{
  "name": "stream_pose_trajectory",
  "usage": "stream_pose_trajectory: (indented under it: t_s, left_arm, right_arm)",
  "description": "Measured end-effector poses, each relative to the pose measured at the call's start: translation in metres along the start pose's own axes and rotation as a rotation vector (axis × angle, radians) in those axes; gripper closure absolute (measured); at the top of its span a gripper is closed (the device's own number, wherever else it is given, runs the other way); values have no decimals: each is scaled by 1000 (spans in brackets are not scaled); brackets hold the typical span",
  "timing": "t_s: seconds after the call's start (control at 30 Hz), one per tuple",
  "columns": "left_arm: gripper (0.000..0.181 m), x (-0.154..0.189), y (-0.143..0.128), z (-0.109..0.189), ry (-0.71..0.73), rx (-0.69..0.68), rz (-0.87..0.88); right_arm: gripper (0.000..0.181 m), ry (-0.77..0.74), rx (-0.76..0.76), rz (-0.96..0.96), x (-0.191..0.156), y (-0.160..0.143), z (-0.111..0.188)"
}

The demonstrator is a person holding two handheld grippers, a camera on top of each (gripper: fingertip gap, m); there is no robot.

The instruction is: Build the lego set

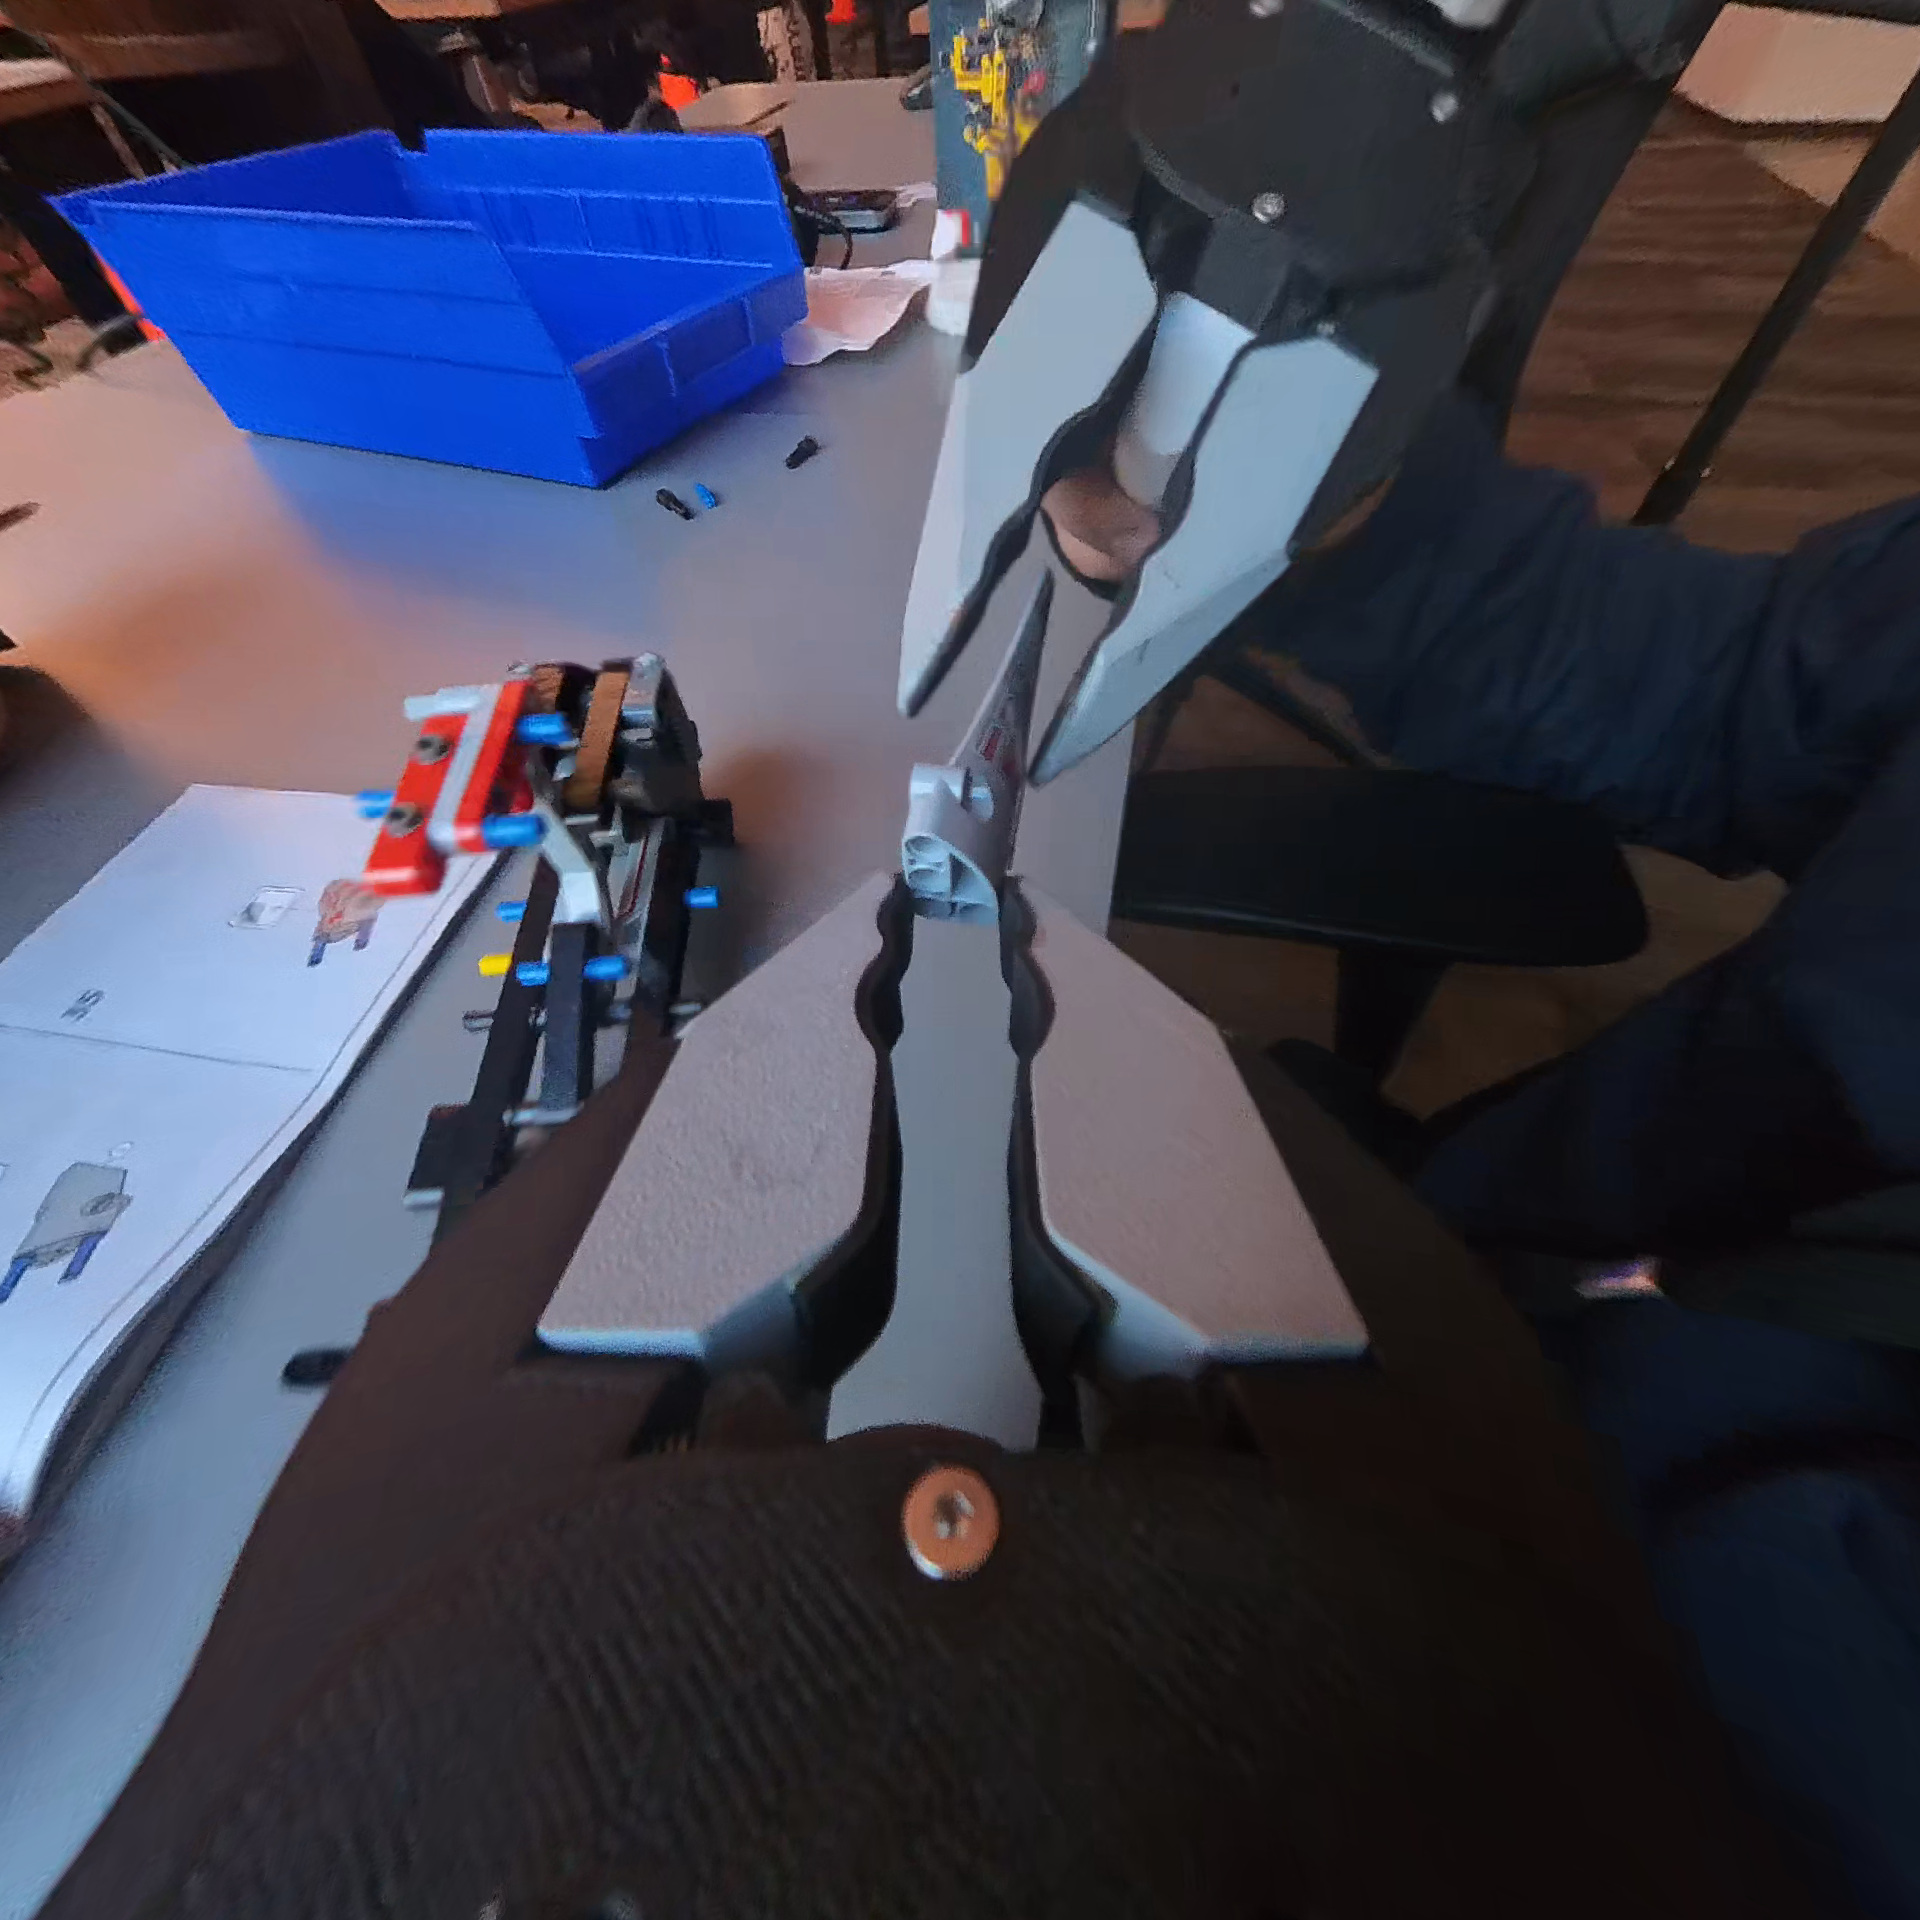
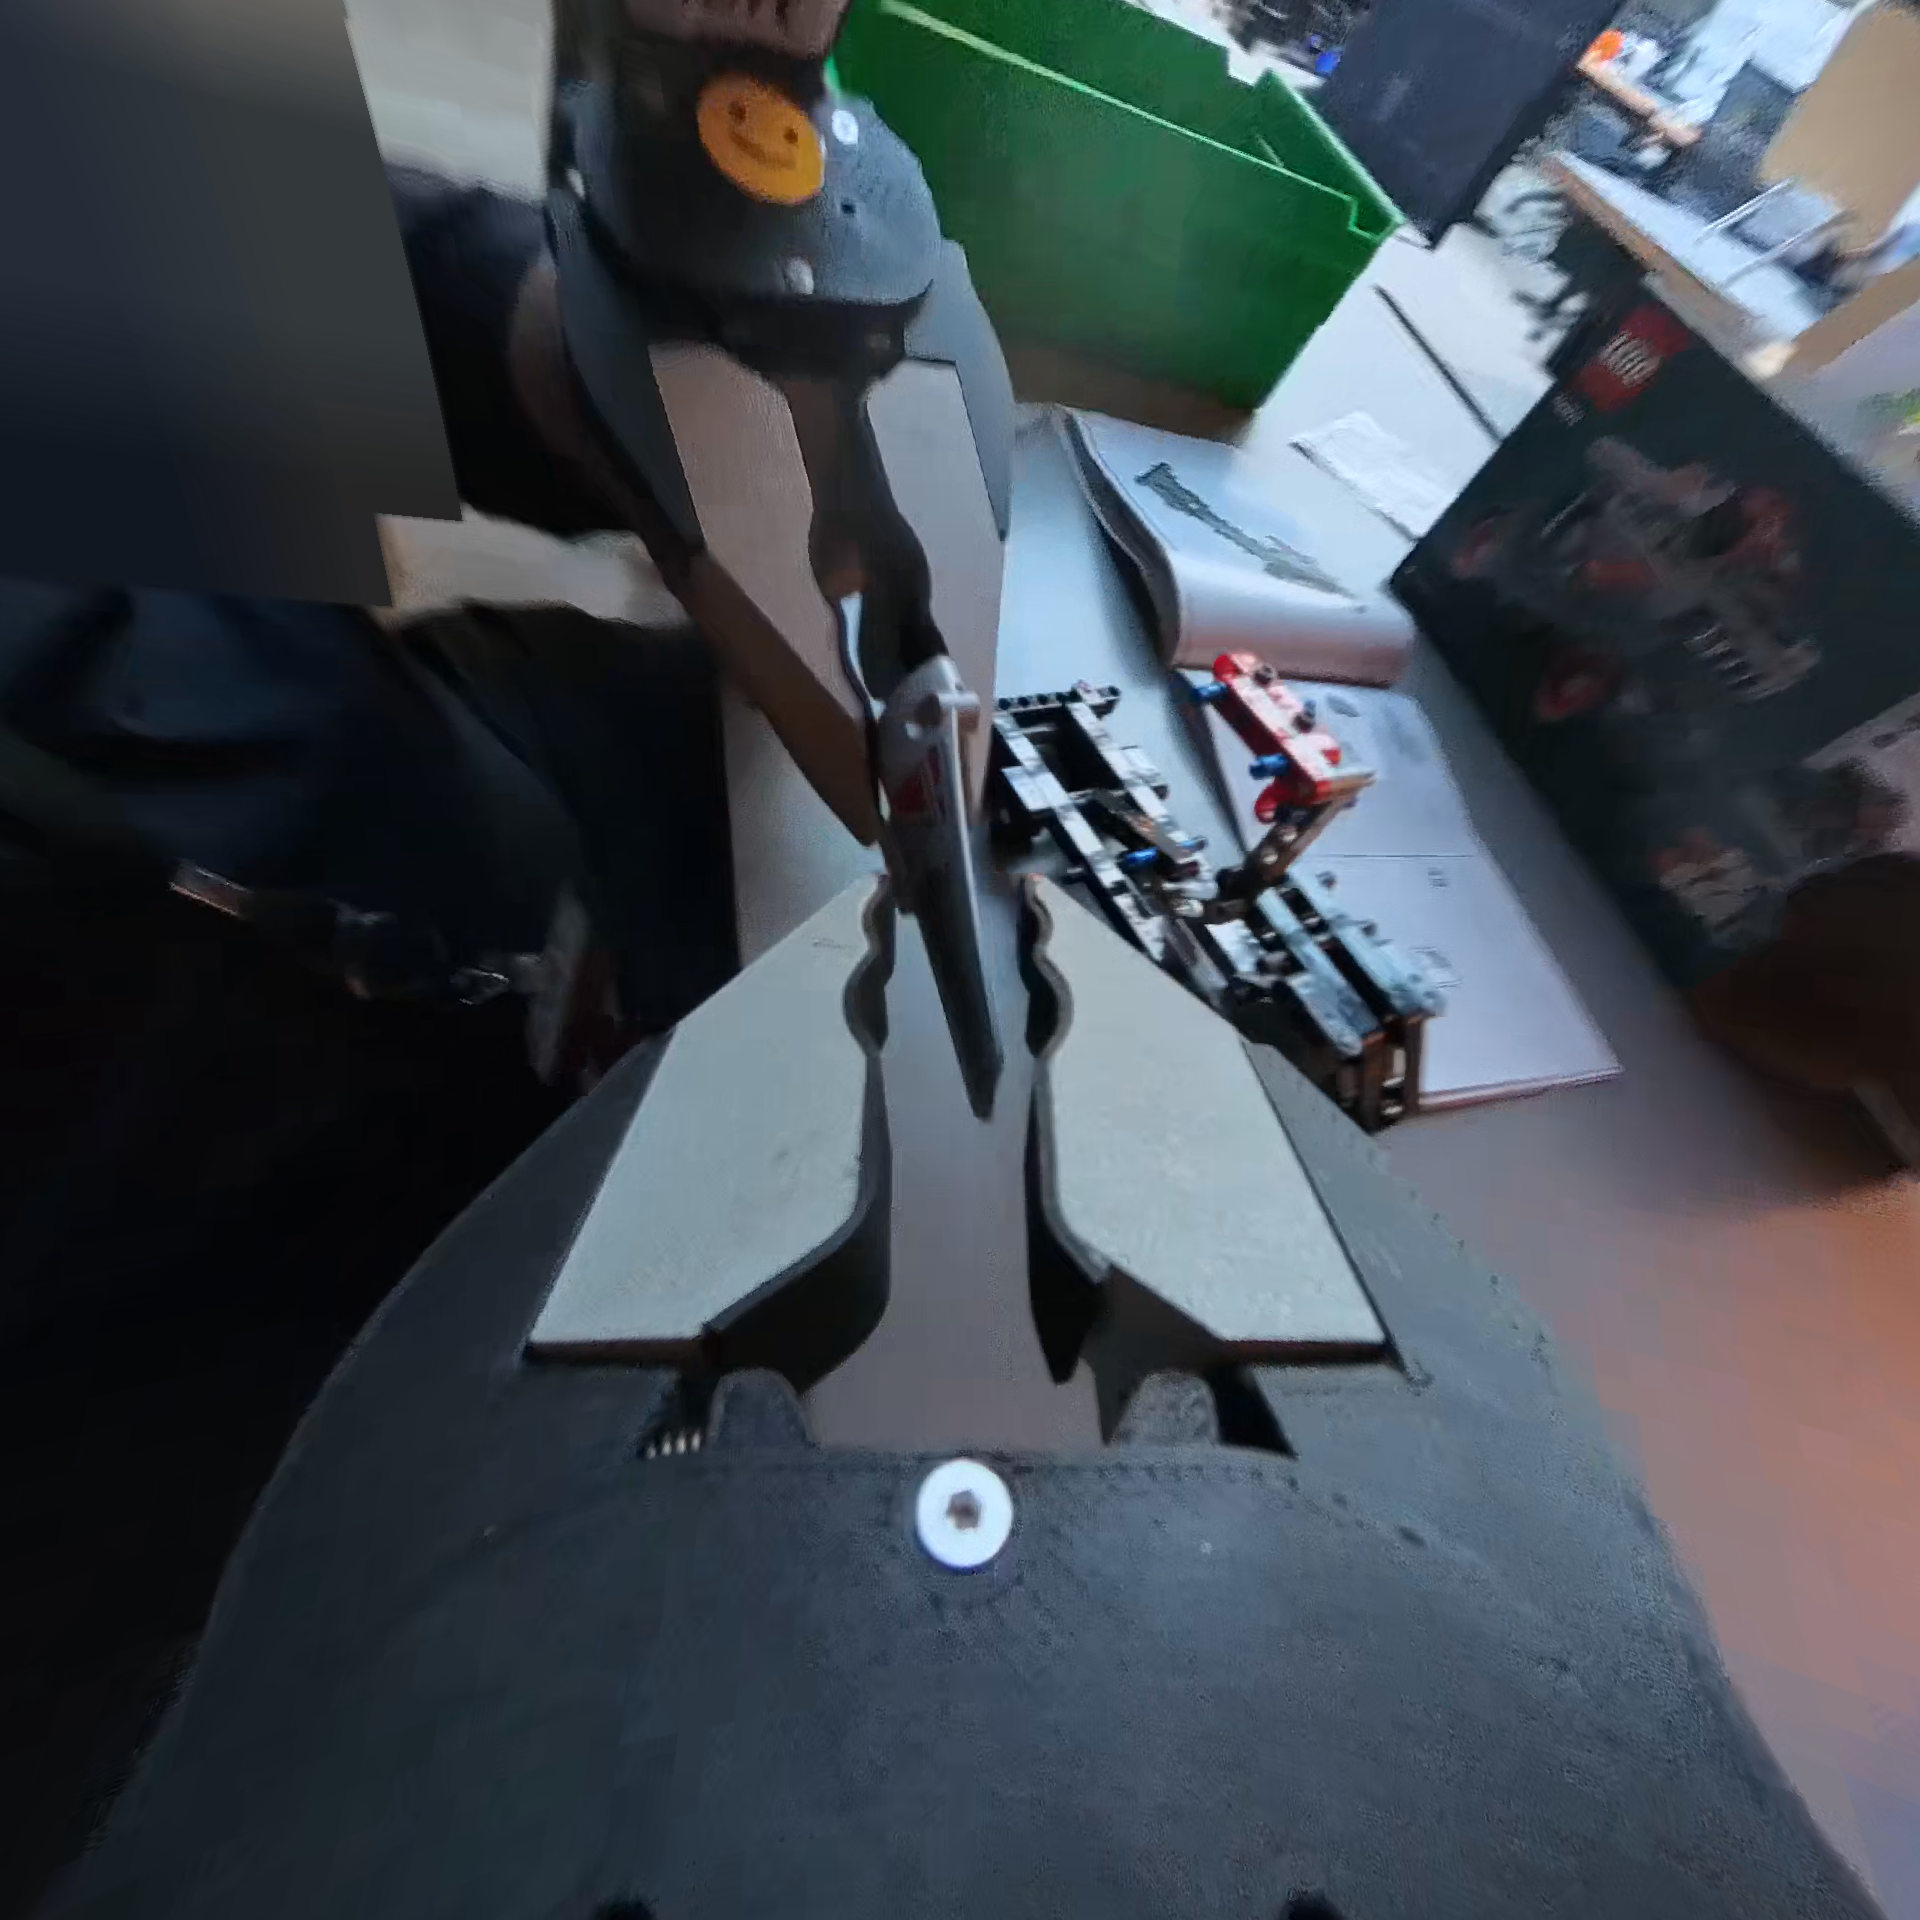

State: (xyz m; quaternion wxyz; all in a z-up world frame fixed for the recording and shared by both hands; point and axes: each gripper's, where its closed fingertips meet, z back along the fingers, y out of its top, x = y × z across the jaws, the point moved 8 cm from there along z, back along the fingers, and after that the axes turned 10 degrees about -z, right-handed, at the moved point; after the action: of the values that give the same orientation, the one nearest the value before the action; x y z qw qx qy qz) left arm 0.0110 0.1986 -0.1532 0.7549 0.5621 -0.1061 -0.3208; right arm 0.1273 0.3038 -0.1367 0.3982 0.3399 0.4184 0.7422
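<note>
My left gripper [image 1: 958, 899] is shut on the thick end of a long grey Lego panel [image 1: 951, 842] and holds it in the air past the table edge. My right gripper [image 2: 953, 894] is open, with the panel [image 2: 940, 831] running lengthwise between its fingers. In the left wrist view the right gripper [image 1: 979, 738] comes down from above, astride the panel's thin end. In the right wrist view the left gripper [image 2: 920, 769] grips the panel's far end. The black Lego chassis with a red part [image 1: 582, 883] lies on the table, also seen in the right wrist view [image 2: 1195, 883].
An open instruction booklet [image 1: 156, 987] lies beside the chassis. A blue bin [image 1: 468, 301] stands at the back, with loose pins [image 1: 686, 499] in front of it. A green bin [image 2: 1122, 208] and a dark Lego box [image 2: 1662, 644] show in the right wrist view. A black chair seat [image 1: 1351, 862] is beyond the table edge. Left and right tips are no more than a few centimetres apart.
</note>
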Motion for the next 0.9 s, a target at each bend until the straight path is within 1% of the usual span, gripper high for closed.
stream_pose_trajectory:
  t_s: [0.07,0.1,0.13,0.2,0.27,0.37,0.43,0.47,0.5,0.57,0.67,0.7,0.77,0.87,0.9]
  left_arm:
    - [167,-4,-6,23,25,7,-13]
    - [167,-7,-9,37,37,23,-22]
    - [167,-9,-12,51,42,45,-29]
    - [167,-12,-19,78,31,103,-59]
    - [167,-19,-29,98,71,113,-98]
    - [168,-33,-42,120,135,133,-140]
    - [168,-39,-45,130,151,161,-166]
    - [168,-43,-47,133,154,151,-178]
    - [168,-46,-49,136,169,146,-202]
    - [168,-52,-51,141,204,178,-239]
    - [168,-61,-51,148,213,265,-199]
    - [168,-64,-52,151,213,272,-173]
    - [168,-69,-54,155,266,262,-153]
    - [168,-72,-57,158,359,209,-173]
    - [168,-72,-58,159,367,196,-186]
  right_arm:
    - [157,-92,-15,97,-5,3,0]
    - [157,-110,-5,123,-7,3,0]
    - [161,-122,10,130,-7,3,1]
    - [162,-155,47,111,0,-3,4]
    - [161,-216,93,68,15,-14,11]
    - [151,-308,136,-34,46,-34,26]
    - [146,-371,139,-90,64,-46,34]
    - [141,-387,134,-114,70,-47,38]
    - [141,-416,133,-126,76,-48,42]
    - [144,-486,146,-138,89,-51,46]
    - [153,-552,180,-151,105,-51,45]
    - [154,-560,188,-165,110,-51,44]
    - [154,-560,171,-206,121,-55,39]
    - [153,-581,102,-253,134,-59,31]
    - [154,-590,95,-258,138,-60,29]
